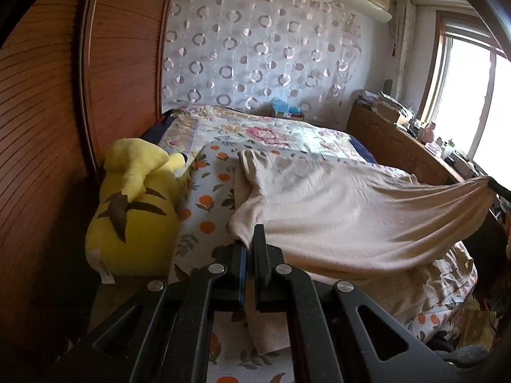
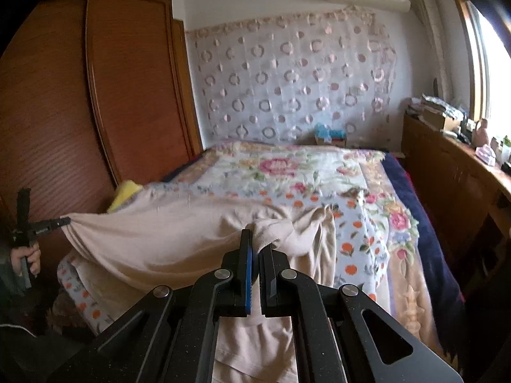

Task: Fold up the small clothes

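Observation:
A beige garment (image 1: 345, 207) is stretched between my two grippers above the bed. My left gripper (image 1: 250, 242) is shut on one corner of it; cloth hangs down between the fingers. In the right wrist view my right gripper (image 2: 255, 245) is shut on the other bunched corner of the garment (image 2: 179, 233). Each gripper shows at the far edge of the other's view: the right one (image 1: 493, 185) and the left one (image 2: 60, 222), both pinching the cloth. The far end of the garment lies on the orange-print sheet (image 1: 210, 188).
A yellow plush toy (image 1: 134, 210) lies at the bed's left edge against the wooden wardrobe (image 1: 48, 127). A floral quilt (image 2: 287, 172) covers the far bed. A cluttered wooden cabinet (image 2: 453, 172) runs along the right under the window.

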### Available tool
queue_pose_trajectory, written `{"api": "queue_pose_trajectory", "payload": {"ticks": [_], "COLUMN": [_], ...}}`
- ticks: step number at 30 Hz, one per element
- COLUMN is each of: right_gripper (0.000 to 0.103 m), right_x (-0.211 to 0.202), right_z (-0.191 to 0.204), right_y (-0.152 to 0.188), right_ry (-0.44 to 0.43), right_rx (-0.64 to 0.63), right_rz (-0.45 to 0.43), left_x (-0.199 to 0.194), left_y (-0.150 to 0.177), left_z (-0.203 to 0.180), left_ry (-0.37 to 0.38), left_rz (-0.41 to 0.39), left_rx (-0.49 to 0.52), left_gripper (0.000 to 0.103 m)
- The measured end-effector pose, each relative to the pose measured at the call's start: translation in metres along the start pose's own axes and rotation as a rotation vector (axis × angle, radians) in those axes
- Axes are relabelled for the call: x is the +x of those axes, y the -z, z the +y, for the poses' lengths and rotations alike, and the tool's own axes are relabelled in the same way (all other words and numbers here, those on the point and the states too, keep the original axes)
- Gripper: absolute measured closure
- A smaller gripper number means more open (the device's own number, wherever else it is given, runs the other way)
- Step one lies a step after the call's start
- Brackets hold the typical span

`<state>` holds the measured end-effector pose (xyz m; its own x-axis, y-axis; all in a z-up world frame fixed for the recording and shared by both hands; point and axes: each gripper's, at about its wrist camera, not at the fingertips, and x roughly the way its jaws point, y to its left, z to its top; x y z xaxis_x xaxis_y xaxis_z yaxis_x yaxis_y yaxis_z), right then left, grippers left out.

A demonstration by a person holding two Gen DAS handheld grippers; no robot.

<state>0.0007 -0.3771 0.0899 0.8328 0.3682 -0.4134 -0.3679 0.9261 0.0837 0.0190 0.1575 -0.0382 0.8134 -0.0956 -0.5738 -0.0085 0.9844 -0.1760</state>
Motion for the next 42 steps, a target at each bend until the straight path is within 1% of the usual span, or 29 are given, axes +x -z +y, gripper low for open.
{"api": "queue_pose_trajectory", "payload": {"ticks": [2,4,7,13,15,17,18,20,21,22,23,24,25,26,27,28,30,34,38,42], "right_gripper": [0.100,0.100,0.100,0.100,0.100,0.100,0.100,0.094,0.091,0.083,0.068,0.059,0.051,0.051,0.051,0.051,0.050,0.050,0.051,0.051], "right_x": [-0.005,-0.004,0.008,0.031,0.037,0.041,0.043,0.044,0.043,0.040,0.036,0.029,0.025,0.022,0.019,0.016,0.013,0.025,0.057,0.090], "right_z": [-0.005,-0.015,-0.030,-0.050,-0.053,-0.053,-0.054,-0.053,-0.049,-0.046,-0.044,-0.040,-0.036,-0.033,-0.031,-0.028,-0.025,-0.024,-0.031,-0.043], "right_y": [-0.001,0.006,0.029,0.087,0.096,0.095,0.094,0.091,0.088,0.086,0.085,0.084,0.084,0.081,0.077,0.077,0.073,0.064,0.051,0.034], "right_ry": [0.020,0.041,0.058,0.085,0.085,0.097,0.104,0.117,0.126,0.134,0.144,0.157,0.172,0.183,0.190,0.192,0.192,0.179,0.134,0.127], "right_rx": [0.004,0.013,0.051,0.114,0.129,0.130,0.130,0.128,0.123,0.116,0.107,0.094,0.080,0.065,0.053,0.043,0.027,0.001,0.009,-0.010], "right_rz": [-0.021,-0.011,0.047,0.194,0.224,0.243,0.249,0.258,0.258,0.255,0.250,0.244,0.233,0.216,0.202,0.193,0.177,0.167,0.167,0.188], "left_x": [0.002,0.006,0.011,0.020,0.021,0.022,0.023,0.023,0.022,0.021,0.020,0.019,0.019,0.018,0.019,0.019,0.021,0.026,0.033,0.037], "left_y": [-0.001,0.004,0.013,0.029,0.032,0.035,0.035,0.038,0.038,0.038,0.038,0.039,0.039,0.039,0.040,0.040,0.041,0.043,0.047,0.050], "left_z": [0.003,0.003,0.005,0.003,0.004,0.002,0.001,-0.001,-0.002,-0.002,-0.003,-0.003,-0.003,-0.004,-0.004,-0.005,-0.007,-0.014,-0.017,-0.017], "left_ry": [-0.004,0.003,0.002,-0.013,-0.023,-0.027,-0.022,-0.025,-0.030,-0.032,-0.030,-0.026,-0.021,-0.015,-0.012,-0.008,0.001,-0.020,-0.040,-0.042], "left_rz": [0.009,0.032,0.058,0.104,0.111,0.120,0.122,0.121,0.118,0.113,0.107,0.102,0.100,0.101,0.101,0.102,0.105,0.108,0.128,0.136], "left_rx": [0.000,0.005,0.010,0.028,0.033,0.034,0.035,0.041,0.044,0.048,0.051,0.051,0.050,0.050,0.050,0.049,0.052,0.068,0.080,0.068], "left_gripper": [0.099,0.099,0.099,0.099,0.099,0.099,0.097,0.086,0.076,0.071,0.061,0.056,0.048,0.043,0.034,0.030,0.027,0.026,0.026,0.026]}}
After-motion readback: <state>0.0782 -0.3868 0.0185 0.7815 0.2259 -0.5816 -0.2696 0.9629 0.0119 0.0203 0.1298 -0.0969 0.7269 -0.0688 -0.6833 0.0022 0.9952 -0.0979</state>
